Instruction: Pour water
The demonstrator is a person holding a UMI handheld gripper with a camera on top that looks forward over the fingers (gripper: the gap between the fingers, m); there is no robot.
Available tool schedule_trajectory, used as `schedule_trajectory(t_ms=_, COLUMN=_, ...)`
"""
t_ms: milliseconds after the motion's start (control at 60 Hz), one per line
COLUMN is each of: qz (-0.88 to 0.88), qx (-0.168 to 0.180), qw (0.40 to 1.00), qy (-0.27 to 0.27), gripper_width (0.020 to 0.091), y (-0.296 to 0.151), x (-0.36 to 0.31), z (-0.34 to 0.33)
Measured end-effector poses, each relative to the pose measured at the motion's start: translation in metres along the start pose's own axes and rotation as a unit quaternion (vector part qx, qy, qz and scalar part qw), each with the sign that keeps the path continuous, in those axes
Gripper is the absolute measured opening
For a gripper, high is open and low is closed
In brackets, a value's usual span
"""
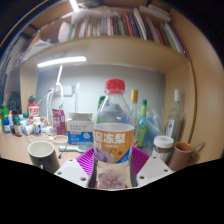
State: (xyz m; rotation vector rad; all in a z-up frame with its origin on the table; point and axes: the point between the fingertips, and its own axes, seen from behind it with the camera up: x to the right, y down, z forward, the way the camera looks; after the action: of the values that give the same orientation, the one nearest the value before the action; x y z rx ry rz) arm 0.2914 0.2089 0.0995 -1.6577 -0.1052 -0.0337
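A clear plastic bottle with a red cap and a white-and-orange label stands upright between my fingers, held above the desk. My gripper is shut on the bottle, with the purple pads pressing its lower body on both sides. A dark mug with a pale rim sits on the desk ahead of the fingers on the left side. The bottle's base is hidden by the gripper body.
Several bottles and a tall glass bottle stand at the back on the right. A brown cup and a small lidded jar sit nearer on that side. A pink carton, small items and a lamp crowd the left; bookshelves hang overhead.
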Motion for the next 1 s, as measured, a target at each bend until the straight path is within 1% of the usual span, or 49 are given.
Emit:
schedule_trajectory(t_ms=17, qz=-0.006, qx=0.016, qw=1.0, qy=0.0, gripper_width=0.049, y=-0.003, x=-0.001, z=-0.002)
schedule_trajectory(t_ms=67, qz=-0.015, qx=0.027, qw=0.999, qy=0.005, gripper_width=0.049, y=-0.002, x=0.0, z=-0.001)
schedule_trajectory(t_ms=150, qz=-0.002, qx=0.028, qw=1.0, qy=0.014, gripper_width=0.0489, y=-0.001, x=0.004, z=-0.001)
schedule_trajectory(t_ms=200, qz=0.009, qx=0.024, qw=1.0, qy=0.015, gripper_width=0.0508, y=-0.001, x=0.005, z=-0.001)
schedule_trajectory(t_ms=267, qz=0.014, qx=0.022, qw=1.0, qy=0.01, gripper_width=0.0556, y=-0.002, x=0.005, z=0.0)
schedule_trajectory(t_ms=300, qz=0.013, qx=0.017, qw=1.0, qy=0.004, gripper_width=0.0587, y=-0.001, x=0.005, z=0.0)
schedule_trajectory(t_ms=317, qz=0.012, qx=0.008, qw=1.0, qy=0.003, gripper_width=0.0612, y=0.002, x=0.005, z=0.0)
schedule_trajectory(t_ms=350, qz=0.01, qx=-0.017, qw=1.0, qy=0.002, gripper_width=0.0689, y=0.011, x=0.007, z=-0.001)
schedule_trajectory(t_ms=383, qz=0.01, qx=-0.037, qw=0.999, qy=-0.001, gripper_width=0.0781, y=0.017, x=0.007, z=-0.006)
schedule_trajectory(t_ms=417, qz=0.016, qx=-0.04, qw=0.999, qy=-0.005, gripper_width=0.0847, y=0.016, x=0.007, z=-0.012)
schedule_trajectory(t_ms=433, qz=0.02, qx=-0.037, qw=0.999, qy=-0.006, gripper_width=0.0857, y=0.015, x=0.007, z=-0.015)
schedule_trajectory(t_ms=467, qz=0.024, qx=-0.034, qw=0.999, qy=-0.009, gripper_width=0.0853, y=0.012, x=0.006, z=-0.021)
schedule_trajectory(t_ms=517, qz=0.017, qx=-0.038, qw=0.999, qy=-0.01, gripper_width=0.0848, y=0.012, x=0.005, z=-0.034)
schedule_trajectory(t_ms=700, qz=-0.008, qx=-0.049, qw=0.999, qy=0.013, gripper_width=0.0843, y=0.02, x=0.008, z=-0.097)
schedule_trajectory(t_ms=783, qz=0.002, qx=-0.049, qw=0.999, qy=0.019, gripper_width=0.0845, y=0.026, x=0.003, z=-0.132)
schedule_trajectory(t_ms=1000, qz=0.014, qx=-0.04, qw=0.999, qy=-0.006, gripper_width=0.0846, y=0.025, x=-0.034, z=-0.219)
